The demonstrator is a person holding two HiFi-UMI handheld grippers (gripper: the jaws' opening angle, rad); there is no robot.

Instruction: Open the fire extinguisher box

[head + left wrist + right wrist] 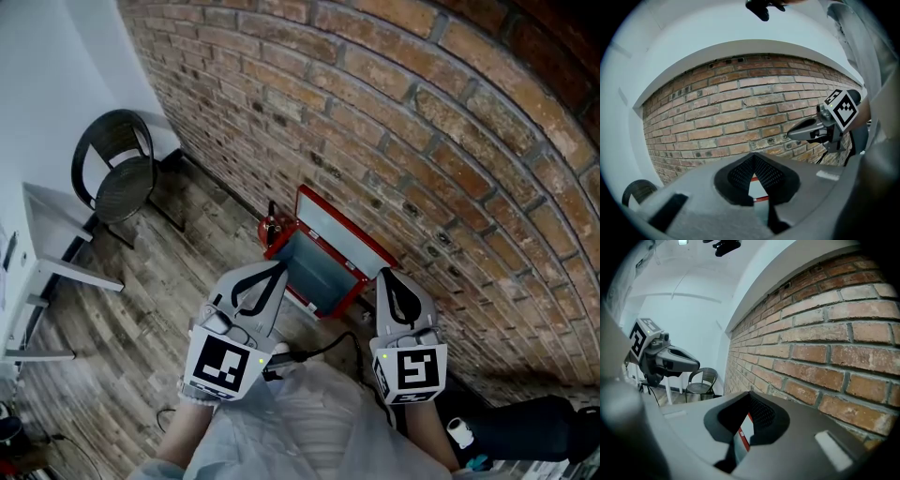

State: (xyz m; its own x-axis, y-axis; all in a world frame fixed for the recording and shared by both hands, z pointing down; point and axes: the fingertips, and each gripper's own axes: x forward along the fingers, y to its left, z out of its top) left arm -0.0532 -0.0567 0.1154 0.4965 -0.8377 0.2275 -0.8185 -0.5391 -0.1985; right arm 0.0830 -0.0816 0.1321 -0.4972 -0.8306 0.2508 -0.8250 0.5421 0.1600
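Red metal down on the wooden floor [141,309]: the fire extinguisher box [323,258] sits hard against the foot of the brick wall [422,122]. From the head view it shows two red-framed panels, a pale one nearer the wall and a bluish one nearer us. That makes it look hinged open, though I can't be sure. Just beside its left corner stands a small red extinguisher [270,228].

Left claw [279,269] hangs over the box's near left edge as the head view shows it, tips pinched together, nothing between them. Its own view has the jaws meeting at a point, with a sliver of the red frame visible through the gap behind them. Right claw [384,275] is off the box's right corner, jaws likewise closed tight and empty, looking along the wall. The two claws are side by side, clear of each other.

Away to the left, a black chair [117,169] stands by the wall, next to a white desk [42,267].
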